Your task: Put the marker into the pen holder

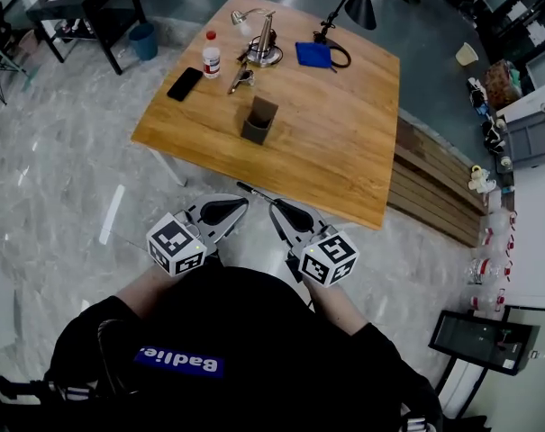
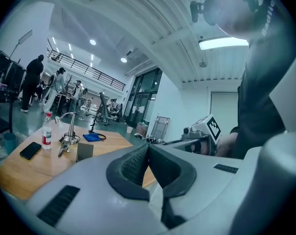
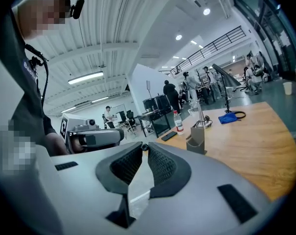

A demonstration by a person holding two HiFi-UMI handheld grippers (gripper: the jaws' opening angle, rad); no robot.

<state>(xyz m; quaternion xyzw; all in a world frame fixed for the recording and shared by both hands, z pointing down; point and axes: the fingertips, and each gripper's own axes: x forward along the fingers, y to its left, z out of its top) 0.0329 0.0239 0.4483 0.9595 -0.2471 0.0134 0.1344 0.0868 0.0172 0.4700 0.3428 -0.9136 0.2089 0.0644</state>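
The dark grey pen holder stands upright near the middle of the wooden table; it also shows as the pen holder and the pen holder. My right gripper hovers off the table's near edge, shut on a thin black marker that sticks out toward the left. In the right gripper view the marker's end peeks out between the closed tips of the right gripper. My left gripper is beside it, shut with nothing in it; its tips meet in the left gripper view.
On the table's far side are a water bottle, a black phone, a metal desk lamp, a blue cloth and a black lamp. Wooden planks lie right of the table. Several people stand far off.
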